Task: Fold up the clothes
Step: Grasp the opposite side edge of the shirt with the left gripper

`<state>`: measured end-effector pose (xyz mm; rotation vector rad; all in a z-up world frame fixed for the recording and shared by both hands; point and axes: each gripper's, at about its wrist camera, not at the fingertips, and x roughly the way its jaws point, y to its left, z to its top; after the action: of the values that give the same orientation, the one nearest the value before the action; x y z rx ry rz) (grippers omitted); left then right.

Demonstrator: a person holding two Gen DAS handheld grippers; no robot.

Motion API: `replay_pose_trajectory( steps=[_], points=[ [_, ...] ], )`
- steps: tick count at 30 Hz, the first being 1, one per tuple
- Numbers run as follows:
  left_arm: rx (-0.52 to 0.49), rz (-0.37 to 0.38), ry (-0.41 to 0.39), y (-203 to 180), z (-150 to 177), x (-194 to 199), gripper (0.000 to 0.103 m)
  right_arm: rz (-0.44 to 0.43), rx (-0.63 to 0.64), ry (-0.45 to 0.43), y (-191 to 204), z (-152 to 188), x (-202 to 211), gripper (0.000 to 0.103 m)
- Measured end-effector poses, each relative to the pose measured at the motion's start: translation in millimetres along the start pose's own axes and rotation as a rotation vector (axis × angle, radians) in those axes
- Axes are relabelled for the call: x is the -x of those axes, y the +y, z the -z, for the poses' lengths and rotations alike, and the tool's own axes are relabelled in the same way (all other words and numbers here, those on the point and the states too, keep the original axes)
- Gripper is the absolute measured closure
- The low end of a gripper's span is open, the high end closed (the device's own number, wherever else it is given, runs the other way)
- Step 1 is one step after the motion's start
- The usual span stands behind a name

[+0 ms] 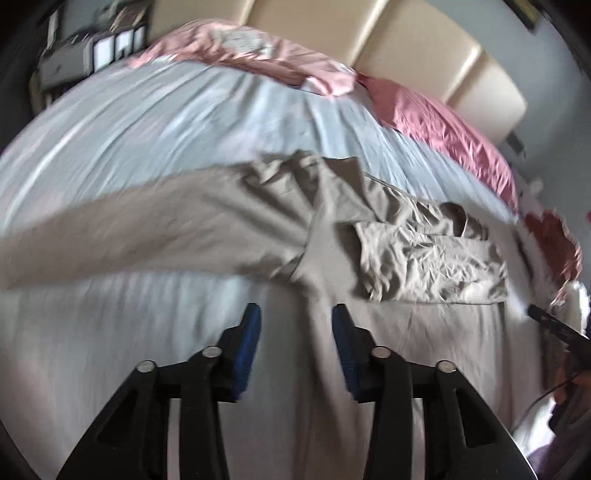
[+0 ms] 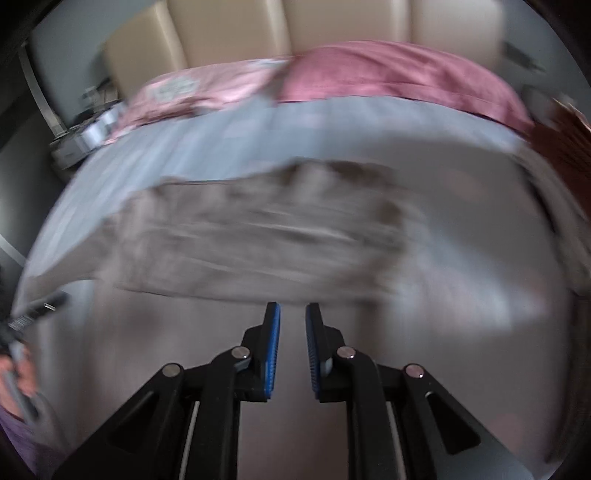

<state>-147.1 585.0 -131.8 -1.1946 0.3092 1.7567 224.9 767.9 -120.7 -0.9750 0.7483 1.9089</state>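
trousers point(image 1: 221, 229): beige, long axis running left-right across the bed point(image 1: 147, 122)
left gripper point(image 1: 296, 317): jaws released, empty
right gripper point(image 2: 292, 314): jaws slightly apart, empty
blur: right view smeared

A crumpled beige garment point(image 1: 369, 229) lay across the middle of the bed sheet point(image 1: 166, 122), its bunched folds directly ahead of the left gripper point(image 1: 296, 314) and the right gripper point(image 2: 292, 314). Bare sheet lay open between the garment and the pink pillows point(image 1: 443, 122), which lined the far edge against the padded headboard point(image 2: 229, 33). The right view was blurred.
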Motion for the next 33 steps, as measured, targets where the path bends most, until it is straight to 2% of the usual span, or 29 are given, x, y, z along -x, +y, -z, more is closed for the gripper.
replay_pose_trajectory(
  steps=[4, 8, 12, 15, 17, 18, 19, 20, 21, 28, 33],
  points=[
    [-0.098, -0.051, 0.024, -40.7, -30.2, -26.4, 0.06, 0.021, -0.155, -0.021, -71.8, 7.4, -5.5, 0.089],
    [-0.15, -0.087, 0.078, -67.4, -53.4, -64.0, 0.06, 0.002, -0.196, -0.006, -102.9, -0.2, -29.4, 0.088],
    [-0.15, -0.116, 0.124, -78.2, -62.7, -98.5, 0.06, -0.082, -0.151, 0.003, -96.4, -8.4, -48.7, 0.087],
    [-0.156, -0.124, 0.132, -87.2, -65.5, -114.8, 0.061, -0.11, -0.098, 0.01, -86.2, -7.3, -62.1, 0.087],
    [-0.176, -0.138, 0.125, -94.0, -65.4, -120.3, 0.068, -0.142, -0.098, 0.004, -85.3, -6.8, -66.7, 0.087],
    [-0.189, -0.145, 0.12, -97.5, -64.6, -121.6, 0.068, -0.158, -0.1, 0.001, -85.1, -6.5, -68.9, 0.086],
    [-0.202, -0.152, 0.115, -101.0, -63.8, -122.7, 0.072, -0.179, -0.108, -0.003, -87.0, -7.2, -70.1, 0.085],
    [-0.215, -0.152, 0.112, -103.9, -62.7, -122.4, 0.082, -0.199, -0.118, -0.006, -89.2, -8.0, -71.2, 0.084],
    [-0.227, -0.152, 0.109, -106.9, -61.5, -122.1, 0.086, -0.217, -0.133, -0.007, -92.0, -8.4, -72.4, 0.084],
    [-0.29, -0.186, 0.076, -115.2, -54.8, -116.2, 0.095, -0.251, -0.159, -0.014, -95.9, -8.6, -73.9, 0.084],
    [-0.291, -0.191, 0.023, -118.5, -69.8, -93.5, 0.096, -0.261, -0.184, -0.015, -99.0, -9.4, -73.0, 0.084]
  ],
)
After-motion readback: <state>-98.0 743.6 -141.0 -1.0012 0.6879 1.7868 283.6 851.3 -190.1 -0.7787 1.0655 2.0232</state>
